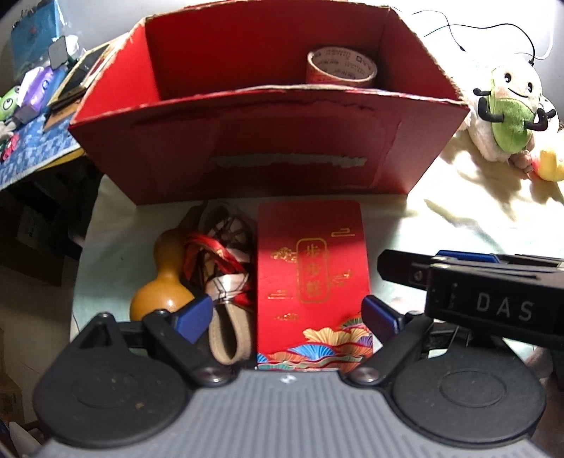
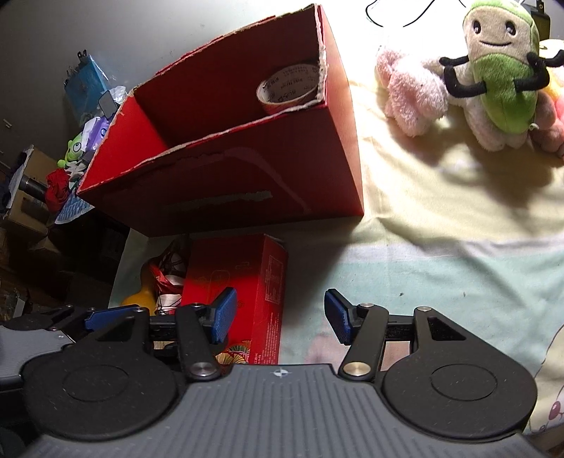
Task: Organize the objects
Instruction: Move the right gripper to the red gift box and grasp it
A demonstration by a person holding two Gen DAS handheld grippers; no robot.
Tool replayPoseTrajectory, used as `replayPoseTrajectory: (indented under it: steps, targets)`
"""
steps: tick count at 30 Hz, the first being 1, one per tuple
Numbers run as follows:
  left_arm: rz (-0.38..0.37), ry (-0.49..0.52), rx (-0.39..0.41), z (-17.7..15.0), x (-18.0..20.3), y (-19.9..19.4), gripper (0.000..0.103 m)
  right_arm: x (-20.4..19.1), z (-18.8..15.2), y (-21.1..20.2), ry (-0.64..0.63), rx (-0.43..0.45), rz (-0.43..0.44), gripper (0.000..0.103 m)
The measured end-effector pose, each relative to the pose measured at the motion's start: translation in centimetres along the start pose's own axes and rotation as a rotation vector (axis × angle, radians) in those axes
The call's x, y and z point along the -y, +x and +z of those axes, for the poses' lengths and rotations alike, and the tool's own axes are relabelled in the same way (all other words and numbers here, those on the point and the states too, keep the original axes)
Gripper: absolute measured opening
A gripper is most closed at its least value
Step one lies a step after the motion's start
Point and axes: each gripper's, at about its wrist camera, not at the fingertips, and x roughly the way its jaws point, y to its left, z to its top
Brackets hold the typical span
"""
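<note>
- I see the work surface is covered with a pale yellow and light green cloth (image 2: 440, 246), wrinkled in places.
- Strong light falls on the far right part of the cloth; the near left part lies in shadow.
- Behind, there is a plain grey wall (image 2: 105, 31), rather dim.
- To the left stands a side table with a blue patterned cover (image 1: 31, 155), crowded with small items.
- Below it the floor area is dark; I can make out cardboard boxes (image 2: 24, 211) there.
</note>
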Motion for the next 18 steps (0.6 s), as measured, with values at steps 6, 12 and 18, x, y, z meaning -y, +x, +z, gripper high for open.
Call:
replayPoseTrajectory:
  steps: [6,12,18]
  targets:
    - [-0.052,0.023,-0.009,-0.5,-0.2,0.4,0.092,-0.2,-0.3,0.8,0.016,-0.029,0.033,0.058]
    - [-0.145,0.016,0.017,-0.9,-0.9,0.7,0.091,-0.1,-0.4,1.6,0.040,-0.052,0.047,0.057]
    - [-0.216,0.021,0.003,-0.6,-1.1,1.8,0.091,0.2,-0.3,2.3,0.054,-0.068,0.059,0.053]
